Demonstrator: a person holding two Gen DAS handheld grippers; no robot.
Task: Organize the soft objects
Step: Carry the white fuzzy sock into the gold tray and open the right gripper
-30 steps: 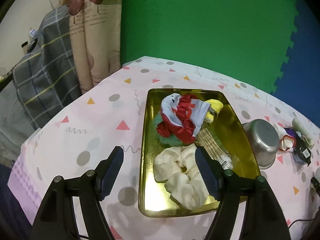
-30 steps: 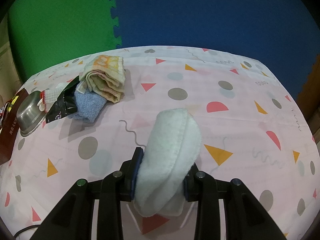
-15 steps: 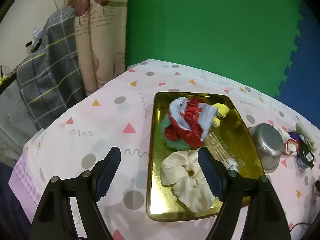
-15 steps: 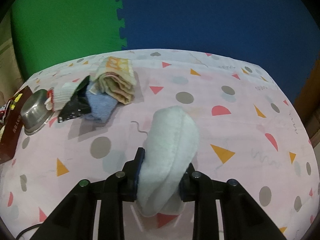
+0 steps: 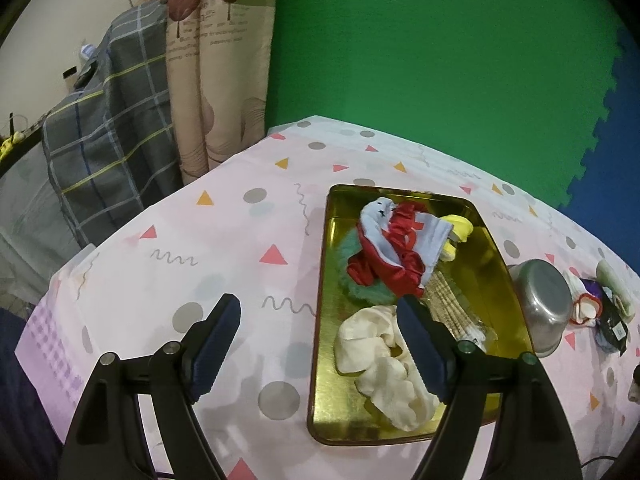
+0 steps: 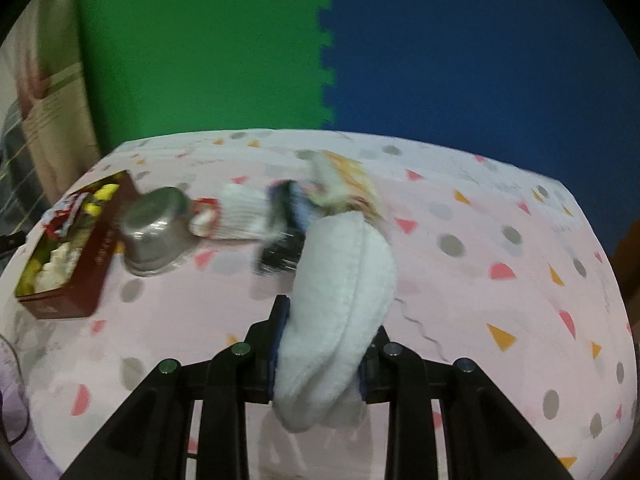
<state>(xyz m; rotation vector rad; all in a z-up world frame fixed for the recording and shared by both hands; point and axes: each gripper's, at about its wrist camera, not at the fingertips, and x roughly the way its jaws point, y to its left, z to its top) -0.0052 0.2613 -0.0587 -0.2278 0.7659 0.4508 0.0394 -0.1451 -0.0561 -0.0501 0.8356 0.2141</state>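
Note:
My right gripper (image 6: 320,336) is shut on a folded white fluffy cloth (image 6: 344,292), lifted above the pink tablecloth. Beyond it lies a blurred pile of soft things: a white sock (image 6: 244,216), a dark item (image 6: 284,240) and a yellow-striped towel (image 6: 348,184). In the left wrist view a gold tray (image 5: 496,264) holds a cream scrunchie (image 5: 376,356), a red and pale-blue cloth (image 5: 396,248), a green fluffy item (image 5: 356,280) and a yellow piece (image 5: 460,228). My left gripper (image 5: 316,336) hangs open over the tray's left rim with nothing between its fingers.
A steel bowl (image 5: 544,304) lies on its side right of the tray, seen too as a steel bowl (image 6: 156,232) beside the tray's red wall (image 6: 96,260). A curtain (image 5: 216,64) and checked fabric (image 5: 108,132) hang past the table's left edge. Green and blue foam mats back the table.
My right gripper rose and swung left with the white cloth, so the bowl and tray came into view. The left gripper's jaws widened slightly; it barely moved.

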